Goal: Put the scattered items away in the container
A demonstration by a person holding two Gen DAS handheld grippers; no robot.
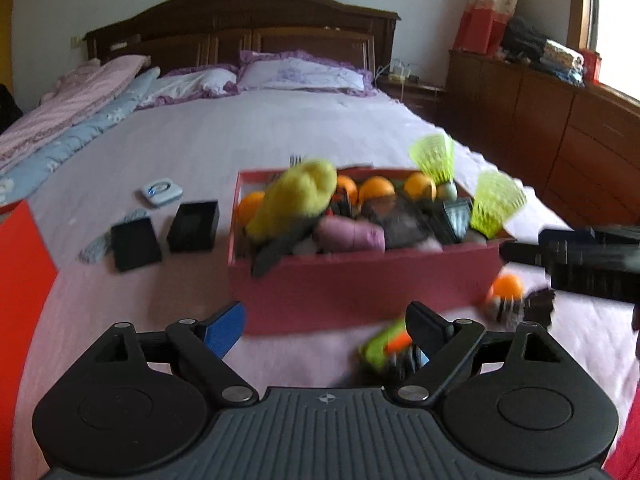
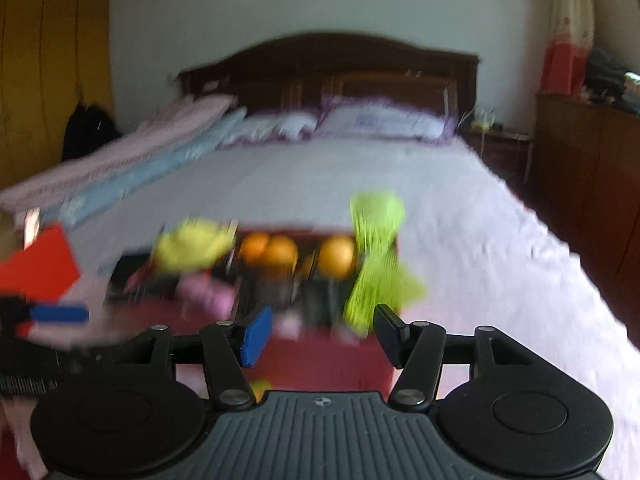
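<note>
Two grippers hang over a bed with a full pink box.
Left gripper (image 1: 326, 326) and right gripper (image 2: 318, 334) are both spread wide, pinching nothing. The pink box (image 1: 360, 276) sits on the bed (image 1: 240, 136), with an orange ball (image 1: 507, 286) and two black boxes (image 1: 164, 236) lying loose beside it.

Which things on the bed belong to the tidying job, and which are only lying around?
Part of the job:
- pink box, already full
- orange ball beside it
- green-and-orange item in front of it
- two black boxes to its left
- small white-blue device

Just lying about:
- pillows
- folded blankets
- red board
</note>
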